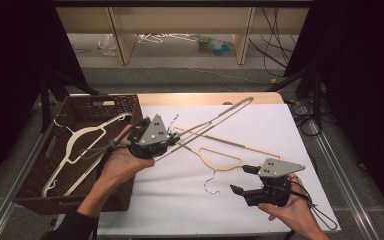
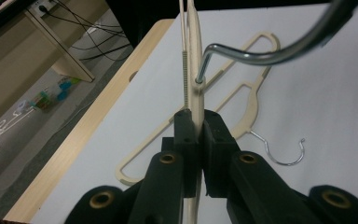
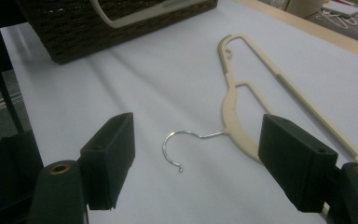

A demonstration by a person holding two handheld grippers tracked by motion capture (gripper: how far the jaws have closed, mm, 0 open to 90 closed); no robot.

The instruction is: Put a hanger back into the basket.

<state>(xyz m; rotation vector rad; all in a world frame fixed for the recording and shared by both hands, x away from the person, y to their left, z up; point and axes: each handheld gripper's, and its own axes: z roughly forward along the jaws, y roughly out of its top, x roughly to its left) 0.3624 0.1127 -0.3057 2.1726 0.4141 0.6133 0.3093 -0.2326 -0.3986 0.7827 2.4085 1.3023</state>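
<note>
The white-covered surface (image 1: 180, 200) carries a wicker basket (image 1: 40, 185) at its left edge, with one cream hanger (image 1: 82, 137) already inside. The left tongs (image 1: 167, 141) are clamped on a second hanger (image 1: 215, 117), lifted beside the basket and not yet in. A third hanger (image 3: 235, 109) lies flat ahead of the right tongs (image 3: 200, 163), whose jaws gape empty; I judge that one comes last.

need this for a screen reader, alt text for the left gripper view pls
The left gripper is shut on a cream hanger held above a white table. A second cream hanger lies flat on it.
</note>
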